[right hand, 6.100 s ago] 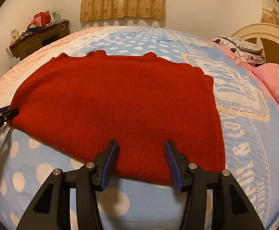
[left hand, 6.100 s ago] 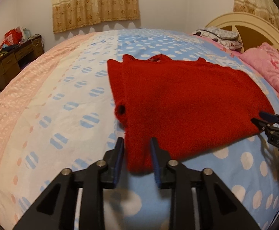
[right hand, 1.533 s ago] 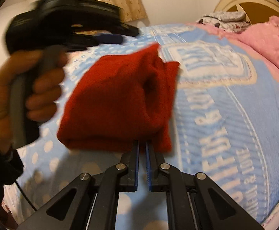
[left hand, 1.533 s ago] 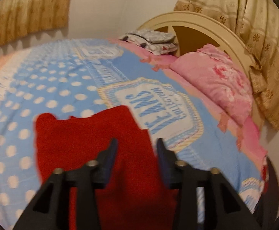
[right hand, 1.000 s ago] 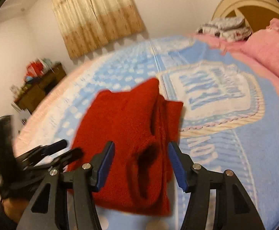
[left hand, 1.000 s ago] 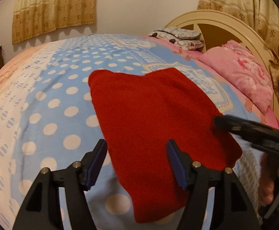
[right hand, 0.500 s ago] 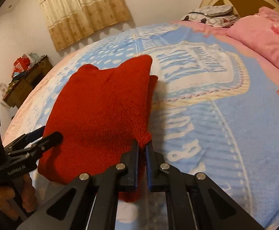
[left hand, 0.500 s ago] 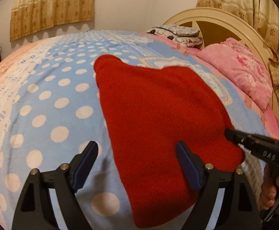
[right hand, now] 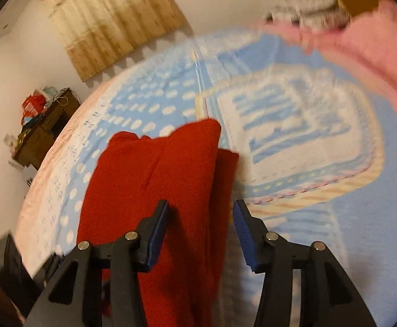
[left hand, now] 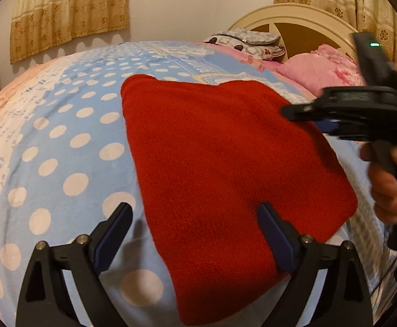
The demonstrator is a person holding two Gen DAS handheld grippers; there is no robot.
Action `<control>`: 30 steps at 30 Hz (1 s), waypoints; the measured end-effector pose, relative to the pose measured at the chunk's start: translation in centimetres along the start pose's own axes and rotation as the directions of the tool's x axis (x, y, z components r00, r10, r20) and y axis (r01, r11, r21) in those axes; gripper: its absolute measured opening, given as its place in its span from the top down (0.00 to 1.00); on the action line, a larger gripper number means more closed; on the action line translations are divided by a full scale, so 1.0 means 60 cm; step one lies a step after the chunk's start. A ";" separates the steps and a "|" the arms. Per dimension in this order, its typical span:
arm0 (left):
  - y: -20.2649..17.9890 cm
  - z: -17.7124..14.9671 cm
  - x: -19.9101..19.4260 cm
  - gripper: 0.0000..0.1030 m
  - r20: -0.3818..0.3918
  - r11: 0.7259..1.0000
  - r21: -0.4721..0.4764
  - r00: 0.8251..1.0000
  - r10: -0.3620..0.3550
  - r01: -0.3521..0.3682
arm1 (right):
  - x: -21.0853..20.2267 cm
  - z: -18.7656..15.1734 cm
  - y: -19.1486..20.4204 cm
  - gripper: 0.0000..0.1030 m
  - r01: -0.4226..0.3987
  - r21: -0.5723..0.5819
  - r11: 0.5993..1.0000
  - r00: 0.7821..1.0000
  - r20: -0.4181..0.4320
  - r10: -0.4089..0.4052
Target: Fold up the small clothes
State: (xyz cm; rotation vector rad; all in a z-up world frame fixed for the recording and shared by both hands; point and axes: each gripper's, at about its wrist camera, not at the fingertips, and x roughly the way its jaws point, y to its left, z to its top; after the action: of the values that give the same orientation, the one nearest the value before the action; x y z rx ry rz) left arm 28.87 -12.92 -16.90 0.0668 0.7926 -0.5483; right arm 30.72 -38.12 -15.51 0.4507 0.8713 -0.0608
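Sweater [left hand: 225, 158] folded on bedspread [left hand: 62, 141]; both claws opening, gripping nothing.

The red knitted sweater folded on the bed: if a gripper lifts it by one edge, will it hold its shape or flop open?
The red knitted sweater would probably flop: it lies limp, following the polka-dot blue blanket. Its loosely stacked layers, already offset at the right edge, would likely slide apart. The fuzzy knit looks grippy rather than slippery, so pushing may bunch it instead of sliding it.
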 end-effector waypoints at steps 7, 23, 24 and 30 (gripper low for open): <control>0.017 -0.003 0.002 0.03 -0.016 0.996 -0.059 0.998 -0.067 0.066 | -0.013 -0.024 -0.006 0.94 0.065 0.000 0.998 0.997 0.042 -0.065; 0.060 0.027 -0.056 0.00 0.147 0.987 -0.152 0.988 -0.038 0.060 | -0.107 -0.067 0.035 0.73 0.092 -0.126 0.988 0.973 0.223 -0.062; 0.068 0.038 -0.058 0.00 0.163 0.985 -0.166 0.986 -0.017 0.044 | -0.116 -0.073 0.047 0.70 0.083 -0.153 0.985 0.970 0.239 -0.044; 0.079 0.089 -0.006 0.00 0.104 0.985 -0.126 0.986 0.131 -0.118 | -0.087 -0.101 0.108 0.61 0.050 -0.299 0.953 0.982 0.190 0.008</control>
State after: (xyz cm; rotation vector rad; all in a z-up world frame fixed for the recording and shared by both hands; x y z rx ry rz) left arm 34.51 -10.06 -13.54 -0.0249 0.7053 -0.3817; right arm 24.46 -30.45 -12.67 0.1441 0.6829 0.0113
